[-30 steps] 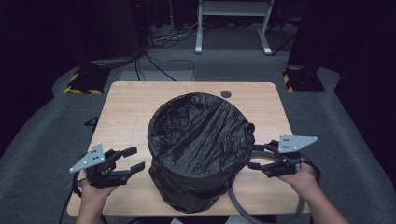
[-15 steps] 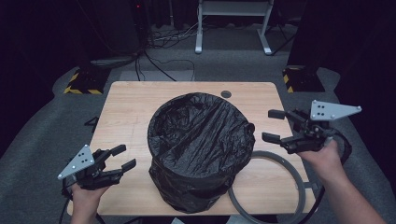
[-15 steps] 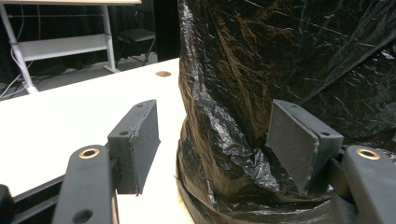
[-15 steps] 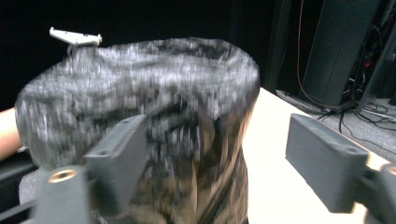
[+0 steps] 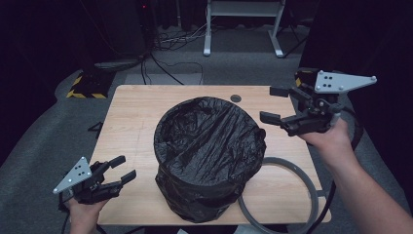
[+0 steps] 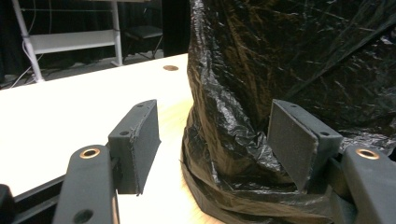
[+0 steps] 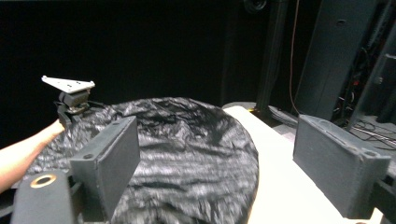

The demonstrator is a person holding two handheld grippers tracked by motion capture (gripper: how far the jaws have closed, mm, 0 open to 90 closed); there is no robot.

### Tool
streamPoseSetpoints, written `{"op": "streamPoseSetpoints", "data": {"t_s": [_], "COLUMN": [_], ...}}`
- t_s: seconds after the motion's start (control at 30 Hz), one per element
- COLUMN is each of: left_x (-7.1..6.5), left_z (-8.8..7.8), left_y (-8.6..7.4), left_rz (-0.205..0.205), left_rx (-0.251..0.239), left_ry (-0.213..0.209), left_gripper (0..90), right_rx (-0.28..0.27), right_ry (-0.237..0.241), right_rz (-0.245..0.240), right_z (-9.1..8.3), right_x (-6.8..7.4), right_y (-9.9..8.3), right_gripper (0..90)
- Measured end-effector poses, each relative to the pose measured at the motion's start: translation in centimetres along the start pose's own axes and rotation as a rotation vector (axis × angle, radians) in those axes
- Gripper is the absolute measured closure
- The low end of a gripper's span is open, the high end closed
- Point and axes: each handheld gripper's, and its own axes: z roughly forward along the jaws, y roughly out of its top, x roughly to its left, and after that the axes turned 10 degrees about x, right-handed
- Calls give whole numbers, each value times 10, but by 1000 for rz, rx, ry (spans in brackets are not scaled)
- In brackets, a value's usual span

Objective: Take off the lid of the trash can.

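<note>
A round bin lined with a black plastic bag (image 5: pixel 209 156) stands in the middle of the wooden table (image 5: pixel 136 122). A grey ring (image 5: pixel 280 160) lies flat on the table at the bin's right front. My left gripper (image 5: pixel 125 167) is low at the table's front left corner, open, with its jaws pointing at the bag's (image 6: pixel 289 60) lower side. My right gripper (image 5: pixel 269 104) hangs high to the right of the bin. Its jaws have just been opening and now stand open, with nothing between them. In the right gripper view, the bag (image 7: pixel 187 140) lies below and the left gripper (image 7: pixel 70 100) is beyond it.
A small cable hole (image 5: pixel 236 98) sits near the table's far edge. Behind the table, a white stand (image 5: pixel 242 29) and loose cables are on the grey floor. A yellow-and-black striped block (image 5: pixel 87 85) lies at the back left.
My right gripper has let go of the grey ring and risen up and to the right, opening wider. The ring now lies flat. My left gripper has drifted slightly towards the front left.
</note>
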Motion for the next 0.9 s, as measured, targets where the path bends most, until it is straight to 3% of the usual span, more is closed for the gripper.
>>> {"op": "streamPoseSetpoints", "data": {"t_s": [0.07, 0.23, 0.37, 0.4, 0.47, 0.53, 0.6, 0.7, 0.9], "left_x": [1, 1, 0, 0, 0, 0, 0, 0, -1], "left_z": [1, 4, 7, 7, 8, 9, 9, 10, 11], "left_y": [-1, -2, -2, -2, -2, -2, -2, -3, -4], "left_rz": [-1, 2, 7, 9, 20, 19, 20, 25, 25], "left_rx": [-2, 18, 26, 28, 37, 39, 42, 49, 62], "left_ry": [-4, -10, -14, -14, -12, -13, -15, -13, -9], "left_gripper": [343, 343, 343, 343, 343, 343, 342, 341, 339], "right_rx": [5, -14, -73, -70, -39, -107, -87, -73, -17], "right_ry": [-4, 37, 35, 69, 121, 119, 68, 54, 91], "right_rz": [0, -16, -28, -8, 105, 80, 47, 73, 109], "right_z": [4, 14, 24, 27, 35, 41, 47, 56, 79], "right_x": [1, 0, -2, -4, -8, -9, -9, -9, -5], "right_y": [7, 24, 32, 33, 33, 32, 33, 35, 38], "right_gripper": [151, 180, 185, 184, 166, 164, 156, 117, 0]}}
